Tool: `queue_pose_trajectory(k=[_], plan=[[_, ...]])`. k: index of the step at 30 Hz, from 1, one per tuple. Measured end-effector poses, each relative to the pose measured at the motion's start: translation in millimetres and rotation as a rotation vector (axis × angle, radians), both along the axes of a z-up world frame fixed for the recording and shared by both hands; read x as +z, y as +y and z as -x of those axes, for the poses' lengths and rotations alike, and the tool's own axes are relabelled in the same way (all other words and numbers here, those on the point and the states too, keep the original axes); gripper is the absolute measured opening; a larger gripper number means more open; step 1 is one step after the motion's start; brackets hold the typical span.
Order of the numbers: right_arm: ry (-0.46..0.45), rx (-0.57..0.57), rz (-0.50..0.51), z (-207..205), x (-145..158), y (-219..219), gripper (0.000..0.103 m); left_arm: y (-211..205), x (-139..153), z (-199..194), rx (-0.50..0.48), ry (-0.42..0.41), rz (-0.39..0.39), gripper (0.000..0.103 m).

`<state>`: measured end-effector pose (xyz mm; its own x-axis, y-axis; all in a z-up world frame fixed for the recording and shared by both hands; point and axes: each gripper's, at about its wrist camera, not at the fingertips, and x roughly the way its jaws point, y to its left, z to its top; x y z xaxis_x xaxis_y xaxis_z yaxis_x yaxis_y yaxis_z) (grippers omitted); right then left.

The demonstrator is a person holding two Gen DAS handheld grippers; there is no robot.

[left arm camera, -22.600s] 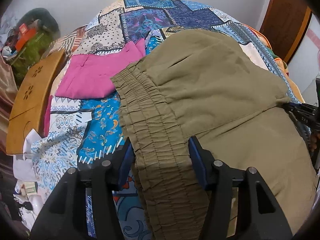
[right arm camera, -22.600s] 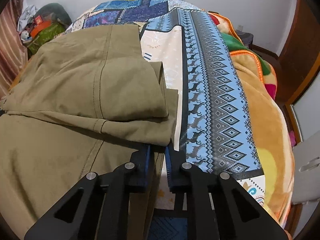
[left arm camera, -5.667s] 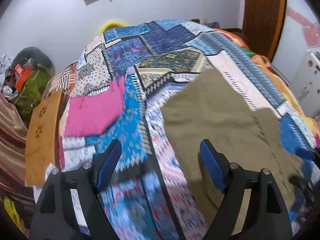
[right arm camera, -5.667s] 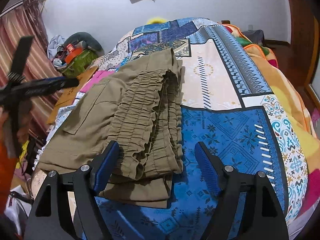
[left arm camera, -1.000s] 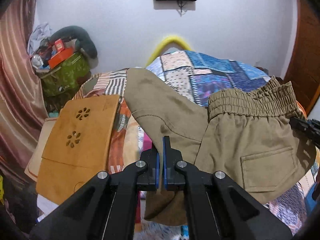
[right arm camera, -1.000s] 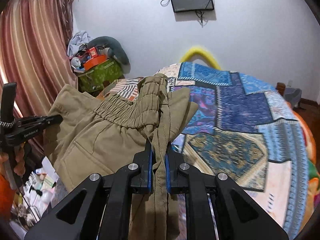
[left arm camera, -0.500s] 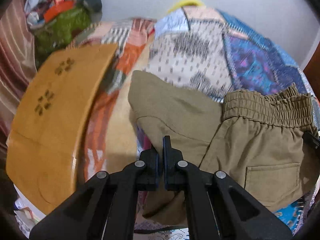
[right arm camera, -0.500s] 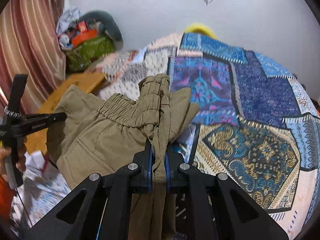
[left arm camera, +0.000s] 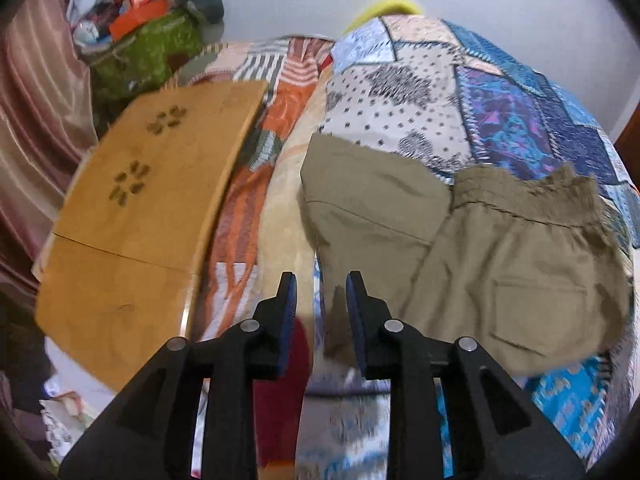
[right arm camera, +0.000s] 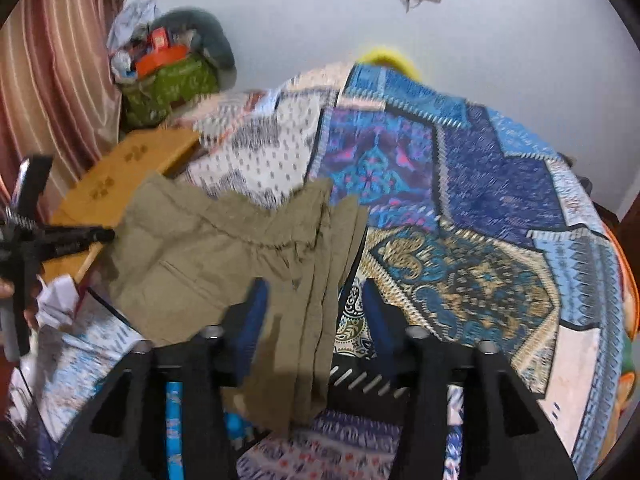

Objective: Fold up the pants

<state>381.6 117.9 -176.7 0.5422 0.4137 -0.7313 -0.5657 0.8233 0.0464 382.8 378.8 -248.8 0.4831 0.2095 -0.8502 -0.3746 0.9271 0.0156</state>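
Folded olive-khaki pants lying on the patchwork bedspread near the bed's left edge, elastic waistband toward the far side and a back patch pocket facing up. The left hand-held gripper has its blue-padded jaws parted by a narrow gap, with nothing between them; the nearest corner of the pants lies just beyond its right fingertip. The right hand-held gripper is spread wide, its jaws standing on either side of the pants' layered edge without pressing it (the cloth appears to hang loose between them, though motion blur makes contact hard to judge). In the right wrist view the left gripper's frame shows at the far left, beside the pants. A wooden lap desk with flower-shaped cut-outs lies left of the pants, and a green bag heaped with clutter stands by the striped curtain.
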Motion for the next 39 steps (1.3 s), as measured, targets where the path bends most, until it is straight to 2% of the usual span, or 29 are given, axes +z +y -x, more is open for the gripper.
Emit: queue_pose_trajectory(k=[4, 8, 14, 18, 21, 27, 32, 34, 39], plan=[[-0.034, 0.003, -0.054, 25.4, 39.6, -10.3, 0.049, -21.6, 51.0, 28.8, -0.033, -0.072, -0.034, 0.029], [-0.091, 0.017, -0.114, 57.3, 82.5, -19.0, 0.049, -46.8, 114.6, 68.9, -0.053, -0.174, -0.103, 0.038], [-0.200, 0.054, -0.218, 119.4, 152.4, -39.2, 0.049, -93.7, 204.8, 142.4, -0.110, -0.354, -0.136, 0.038], [-0.293, 0.077, -0.281, 171.6, 193.6, -56.4, 0.049, -128.8, 244.6, 192.6, -0.145, -0.467, -0.155, 0.038], [-0.345, 0.104, -0.320, 204.4, 213.2, -66.3, 0.049, -161.3, 268.8, 236.2, -0.170, -0.557, -0.185, 0.038], [-0.479, 0.137, -0.377, 267.7, 236.9, -91.7, 0.049, -205.7, 286.7, 302.4, -0.181, -0.691, -0.228, 0.042], [-0.528, 0.162, -0.426, 305.1, 238.2, -102.5, 0.049, -226.4, 286.1, 343.2, -0.194, -0.756, -0.213, 0.043], [-0.551, 0.164, -0.435, 320.6, 235.1, -103.5, 0.049, -232.5, 282.2, 355.9, -0.187, -0.773, -0.219, 0.047], [-0.568, 0.152, -0.431, 337.0, 224.3, -105.3, 0.049, -242.3, 273.1, 378.6, -0.180, -0.796, -0.239, 0.064]])
